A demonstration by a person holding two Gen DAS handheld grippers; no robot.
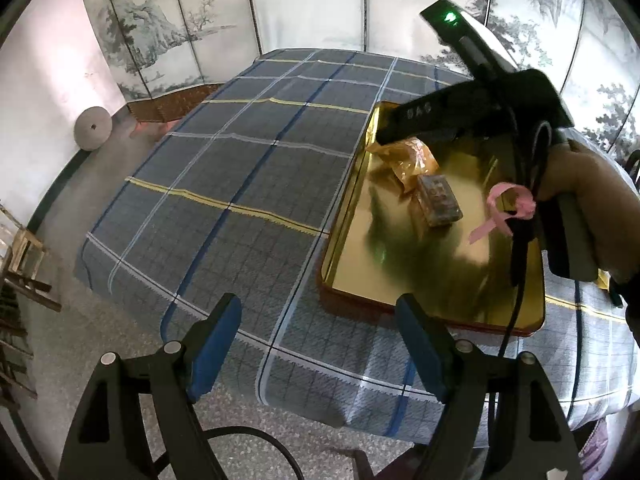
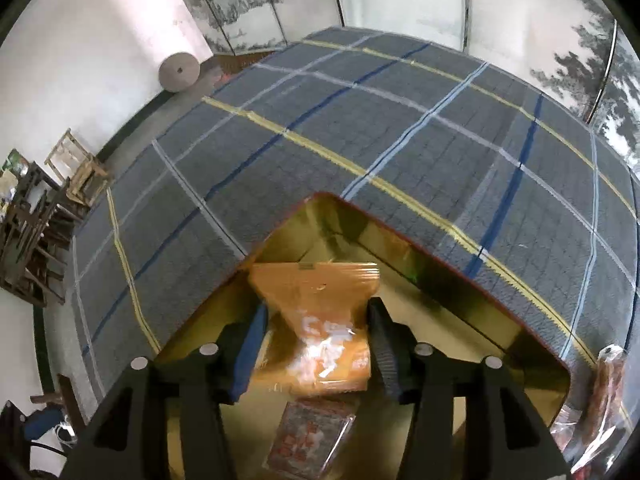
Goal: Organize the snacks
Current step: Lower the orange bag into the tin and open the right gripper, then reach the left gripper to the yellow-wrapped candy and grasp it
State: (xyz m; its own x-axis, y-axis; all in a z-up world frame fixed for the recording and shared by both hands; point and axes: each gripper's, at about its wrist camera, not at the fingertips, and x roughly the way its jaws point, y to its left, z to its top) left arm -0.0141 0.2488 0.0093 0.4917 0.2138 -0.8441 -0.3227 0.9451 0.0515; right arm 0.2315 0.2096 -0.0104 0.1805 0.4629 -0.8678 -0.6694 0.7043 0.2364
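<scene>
From the left wrist, the left gripper (image 1: 320, 344) hangs released, nothing between its jaws, over the near edge of the plaid cloth (image 1: 224, 184). To its right the gold tin (image 1: 400, 292) holds an orange packet (image 1: 412, 160) and a darker packet (image 1: 438, 200) (touching each other).

From the right wrist, the right gripper (image 2: 316, 344) straddles the orange packet (image 2: 320, 304) inside the tin (image 2: 460, 304); whether its pads press it I cannot tell.

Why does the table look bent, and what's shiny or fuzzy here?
Both views: the fisheye lens bows the tablecloth and screen. Left wrist: the gold tray mirrors dark shapes. Right wrist: glare whitens the orange packet, which looks soft.
</scene>
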